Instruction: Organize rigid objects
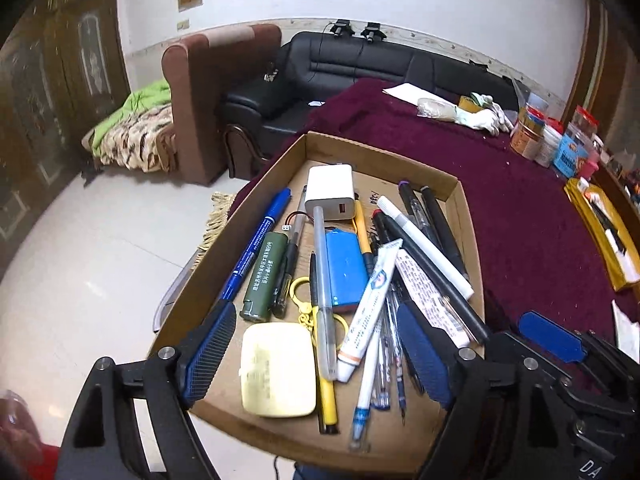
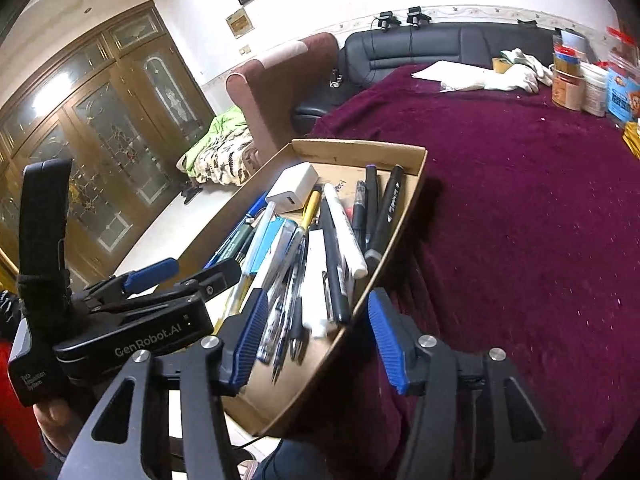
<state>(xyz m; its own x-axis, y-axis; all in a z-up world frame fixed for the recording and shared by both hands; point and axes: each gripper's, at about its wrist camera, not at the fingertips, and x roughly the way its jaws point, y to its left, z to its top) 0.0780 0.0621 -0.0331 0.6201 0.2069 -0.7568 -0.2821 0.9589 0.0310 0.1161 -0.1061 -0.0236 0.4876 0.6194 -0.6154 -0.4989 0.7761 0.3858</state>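
Cardboard tray (image 1: 460,200) on maroon cloth (image 1: 540,220), overhanging the table edge. Left gripper (image 1: 316,354) spread wide over tray's near end, nothing clamped; cream case (image 1: 278,370) and yellow pen (image 1: 328,396) between the blue pads. Right gripper (image 2: 316,338) parted, astride tray's right wall, not pressing it. White charger (image 1: 331,192) at 12 o'clock in tray; blue marker (image 1: 256,246) at 10; black markers (image 1: 436,224) at 2.

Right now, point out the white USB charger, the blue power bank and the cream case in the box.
white USB charger (image 1: 330,192), left wrist view, on its top face.
blue power bank (image 1: 345,266), left wrist view, middle of its flat top.
cream case (image 1: 278,368), left wrist view, centre of its lid.
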